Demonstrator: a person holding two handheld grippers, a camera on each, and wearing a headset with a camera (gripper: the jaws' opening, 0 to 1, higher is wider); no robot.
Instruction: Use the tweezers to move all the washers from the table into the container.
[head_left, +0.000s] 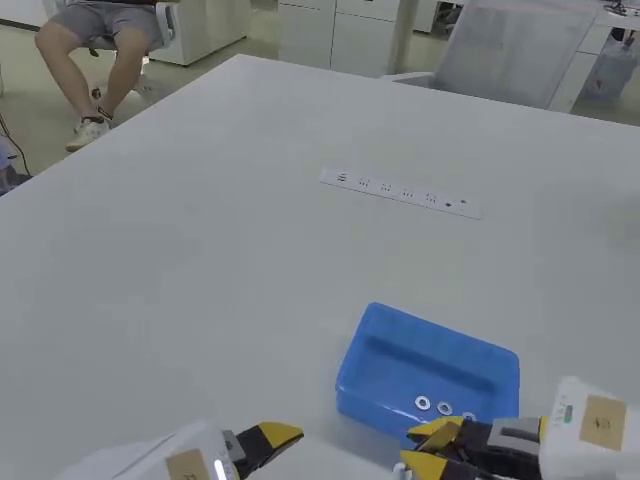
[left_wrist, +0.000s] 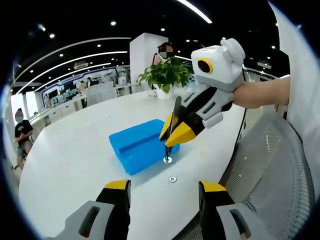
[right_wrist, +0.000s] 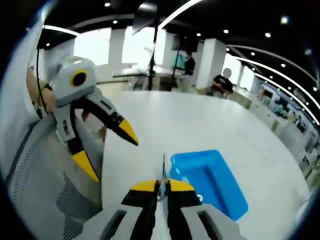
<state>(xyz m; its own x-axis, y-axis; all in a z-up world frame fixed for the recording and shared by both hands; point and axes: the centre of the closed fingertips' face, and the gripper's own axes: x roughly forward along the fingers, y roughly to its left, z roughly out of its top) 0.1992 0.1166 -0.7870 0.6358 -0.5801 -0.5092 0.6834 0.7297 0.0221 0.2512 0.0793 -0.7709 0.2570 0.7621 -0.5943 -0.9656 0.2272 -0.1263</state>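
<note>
A blue container (head_left: 430, 365) stands near the table's front edge with two washers (head_left: 423, 403) in it. My right gripper (head_left: 412, 447) is shut on thin tweezers (right_wrist: 163, 167). In the left gripper view the right gripper (left_wrist: 169, 141) points down, and the tweezers' (left_wrist: 167, 152) tips are at a washer (left_wrist: 167, 160) lying on the table beside the container (left_wrist: 140, 145). Another washer (left_wrist: 172, 178) lies a little nearer. My left gripper (left_wrist: 165, 186) hangs open with nothing in it, off to the left (head_left: 285, 440).
A socket strip (head_left: 400, 190) is set in the white table (head_left: 200, 250) further back. A person sits at the far left (head_left: 100, 40). A mesh chair (left_wrist: 270, 170) stands by the table's near edge, and a plant (left_wrist: 167, 75) at its far side.
</note>
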